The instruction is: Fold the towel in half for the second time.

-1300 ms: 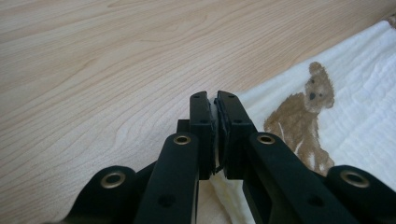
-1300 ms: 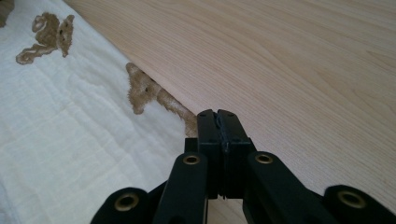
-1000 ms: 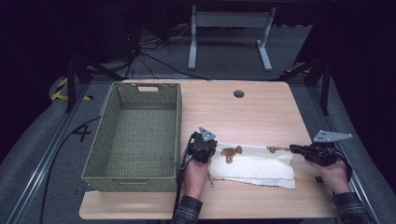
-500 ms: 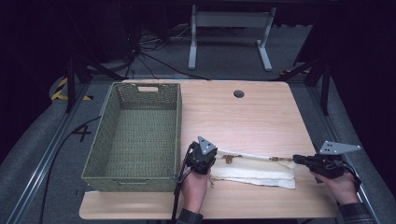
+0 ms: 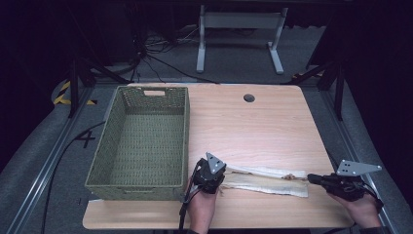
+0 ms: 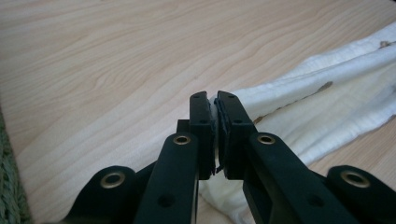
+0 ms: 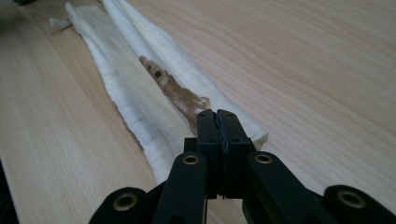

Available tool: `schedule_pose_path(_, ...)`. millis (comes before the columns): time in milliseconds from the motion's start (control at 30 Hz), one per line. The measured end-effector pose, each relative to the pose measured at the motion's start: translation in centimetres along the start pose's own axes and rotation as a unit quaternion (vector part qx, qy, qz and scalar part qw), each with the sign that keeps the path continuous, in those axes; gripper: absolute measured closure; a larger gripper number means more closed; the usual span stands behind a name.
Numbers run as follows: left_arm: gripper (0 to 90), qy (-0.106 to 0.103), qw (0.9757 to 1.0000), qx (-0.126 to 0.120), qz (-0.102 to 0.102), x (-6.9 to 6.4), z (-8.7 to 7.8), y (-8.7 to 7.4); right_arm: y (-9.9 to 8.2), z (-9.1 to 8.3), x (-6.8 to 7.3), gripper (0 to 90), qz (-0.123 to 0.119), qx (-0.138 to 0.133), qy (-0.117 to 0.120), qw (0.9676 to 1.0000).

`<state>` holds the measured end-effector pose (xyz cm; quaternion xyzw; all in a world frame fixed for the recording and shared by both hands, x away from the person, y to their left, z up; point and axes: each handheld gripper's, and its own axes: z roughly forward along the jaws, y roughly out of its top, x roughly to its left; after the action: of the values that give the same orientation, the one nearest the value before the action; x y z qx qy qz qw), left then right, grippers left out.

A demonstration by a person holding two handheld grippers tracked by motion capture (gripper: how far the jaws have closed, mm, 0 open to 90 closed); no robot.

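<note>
The left gripper [image 5: 220, 179] and right gripper [image 5: 311, 179] each clamp one end of the folded white towel [image 5: 265, 179], stretched flat on the bench [image 5: 263, 126] beside the green basket [image 5: 141, 141]

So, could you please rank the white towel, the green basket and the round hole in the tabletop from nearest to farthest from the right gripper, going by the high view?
1. White towel: its end is pinched in the right gripper, at the table's near edge.
2. Round hole: far side of the table, near the middle.
3. Green basket: across the table, at its left.
</note>
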<state>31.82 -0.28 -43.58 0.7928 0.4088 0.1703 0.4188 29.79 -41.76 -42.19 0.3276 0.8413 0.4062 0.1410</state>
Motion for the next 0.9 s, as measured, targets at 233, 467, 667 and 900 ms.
schedule_pose_path(233,85.4,0.001,0.9997,0.024,0.006,-0.5,0.0,-1.0,-0.8,0.2,0.7,89.1,-0.003,0.018,0.008,0.9998)
schedule_pose_path(467,80.4,-0.013,0.9996,0.026,0.000,-0.8,-0.4,-1.6,-1.2,0.3,1.1,87.5,0.001,0.034,0.015,0.9993)
schedule_pose_path(667,76.3,-0.033,0.9994,-0.008,0.006,-1.1,-1.9,-0.1,-0.4,-0.6,1.4,84.6,0.006,-0.005,0.026,0.9996)
schedule_pose_path(900,83.5,-0.066,0.9969,0.041,0.007,-0.6,0.1,-0.5,-1.1,1.0,1.3,89.3,0.002,0.048,0.037,0.9982)
